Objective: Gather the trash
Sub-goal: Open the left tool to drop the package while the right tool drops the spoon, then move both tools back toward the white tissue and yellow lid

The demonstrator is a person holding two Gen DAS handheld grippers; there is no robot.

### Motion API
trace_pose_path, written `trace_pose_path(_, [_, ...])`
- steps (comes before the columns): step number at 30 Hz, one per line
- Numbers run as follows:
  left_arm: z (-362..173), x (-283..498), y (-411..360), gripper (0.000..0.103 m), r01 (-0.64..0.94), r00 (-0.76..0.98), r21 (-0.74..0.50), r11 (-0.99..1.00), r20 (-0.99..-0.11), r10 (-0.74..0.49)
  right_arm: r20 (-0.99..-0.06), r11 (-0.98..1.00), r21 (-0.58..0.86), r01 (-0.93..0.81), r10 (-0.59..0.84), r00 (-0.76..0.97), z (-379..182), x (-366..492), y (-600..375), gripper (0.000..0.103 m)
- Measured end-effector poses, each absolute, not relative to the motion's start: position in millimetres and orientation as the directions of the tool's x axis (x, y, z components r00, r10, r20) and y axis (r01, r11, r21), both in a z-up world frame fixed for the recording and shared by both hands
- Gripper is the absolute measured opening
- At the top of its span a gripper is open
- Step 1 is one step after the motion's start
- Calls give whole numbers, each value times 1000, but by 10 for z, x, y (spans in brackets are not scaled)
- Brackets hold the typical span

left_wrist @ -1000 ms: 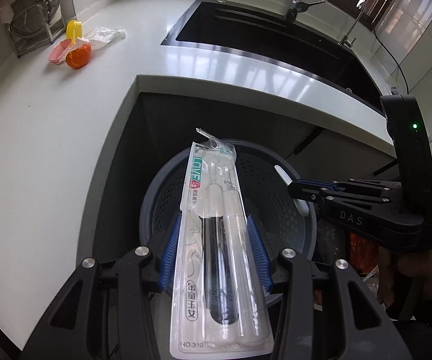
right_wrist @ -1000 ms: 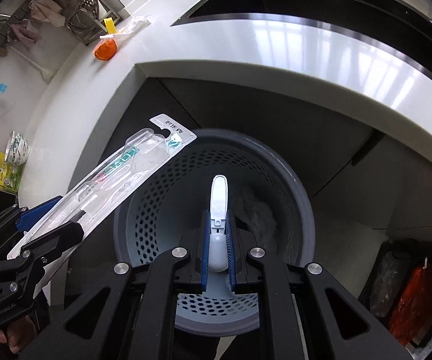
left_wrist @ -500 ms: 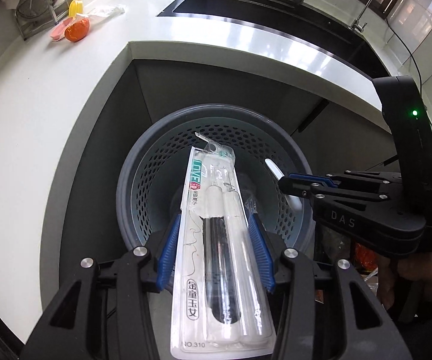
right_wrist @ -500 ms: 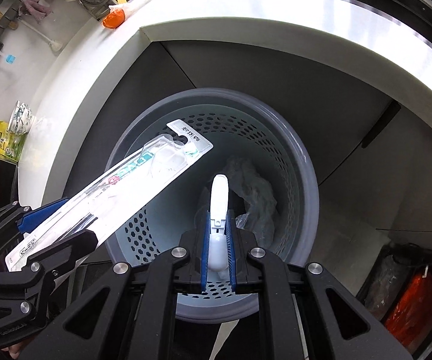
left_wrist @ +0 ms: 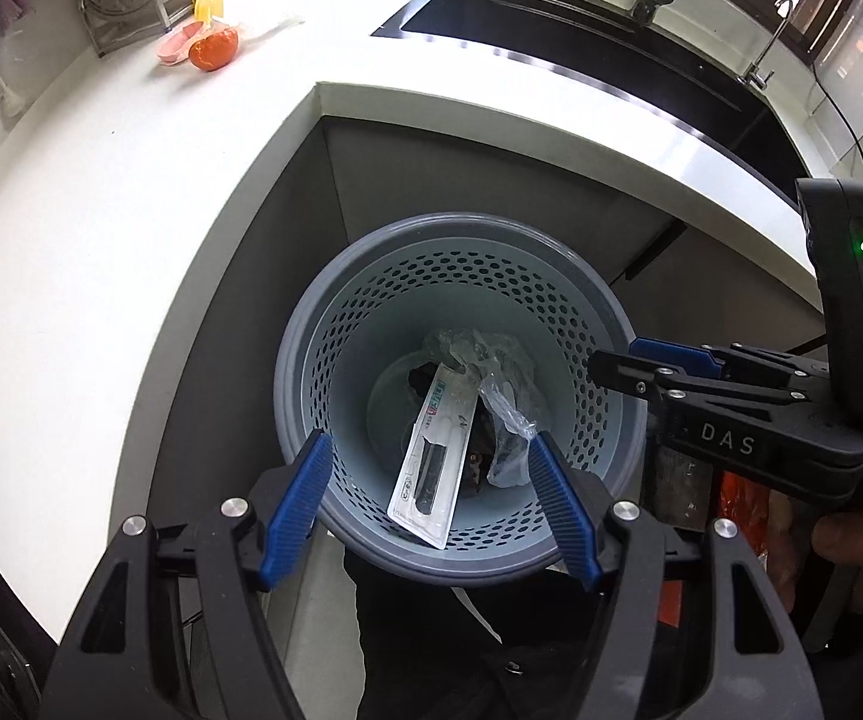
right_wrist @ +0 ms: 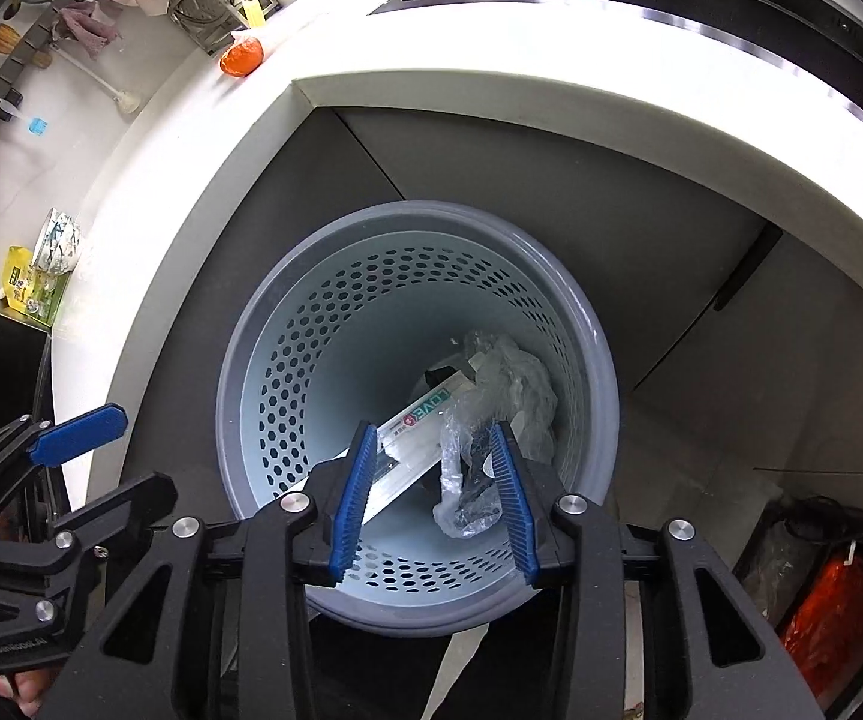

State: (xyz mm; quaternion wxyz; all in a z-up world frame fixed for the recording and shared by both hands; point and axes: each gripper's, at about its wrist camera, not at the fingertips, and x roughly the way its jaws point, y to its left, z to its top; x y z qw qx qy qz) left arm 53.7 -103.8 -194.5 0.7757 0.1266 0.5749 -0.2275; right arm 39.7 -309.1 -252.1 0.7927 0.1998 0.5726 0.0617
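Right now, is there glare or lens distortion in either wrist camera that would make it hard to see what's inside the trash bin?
Left wrist view: fisheye bends the countertop edge, glare stays on its sink-side strip; the toothbrush package inside the bin reads sharply. Right wrist view: the countertop is blown out white, but the bin's interior is evenly lit and the crumpled plastic is clear.

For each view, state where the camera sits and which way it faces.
Left wrist: on the left gripper, facing down into the grey bin; open jaws, with the right gripper alongside.
Right wrist: on the right gripper, facing down into the same bin; open jaws, with the left gripper alongside.
Shared: bin, toothbrush package, white counter.
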Motion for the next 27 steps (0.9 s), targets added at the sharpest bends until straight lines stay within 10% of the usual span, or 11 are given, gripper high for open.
trace_pose_path(27, [-1394,922,-668,75,362,362,-16,932,-919,-156,-865,902,423,88,373,336,-2285,662,-3147,52])
